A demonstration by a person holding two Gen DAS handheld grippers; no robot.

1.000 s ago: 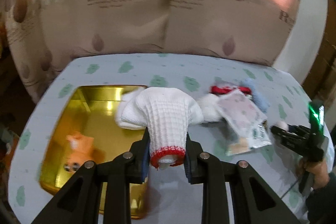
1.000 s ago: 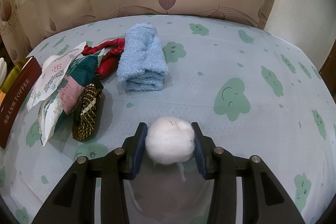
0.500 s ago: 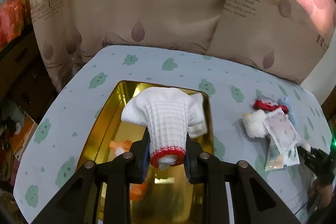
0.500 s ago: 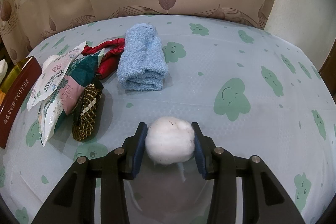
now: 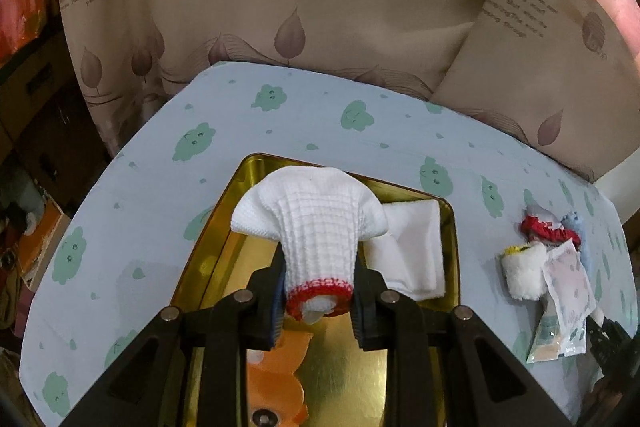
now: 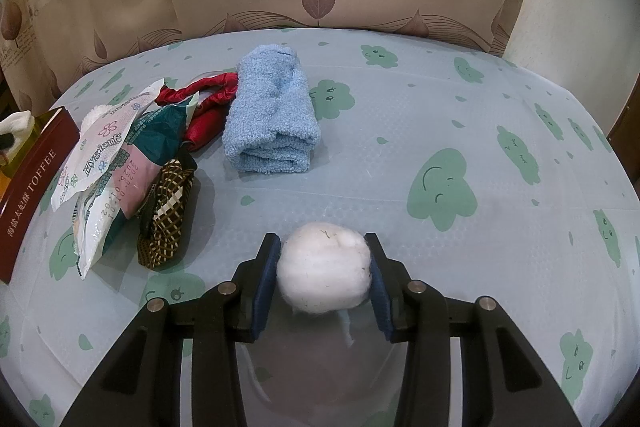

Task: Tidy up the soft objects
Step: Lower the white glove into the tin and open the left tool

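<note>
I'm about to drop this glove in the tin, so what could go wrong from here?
1. The white glove is pinched only at its red cuff, so its wide end may drape over the gold tin's rim.
2. It may land on the folded white cloth and rumple it.
3. The cotton ball in the right tool could shed fibres.

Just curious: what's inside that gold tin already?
Inside the gold tin lie a folded white cloth and an orange plush toy. The left gripper and its white sock cover the rest.
</note>
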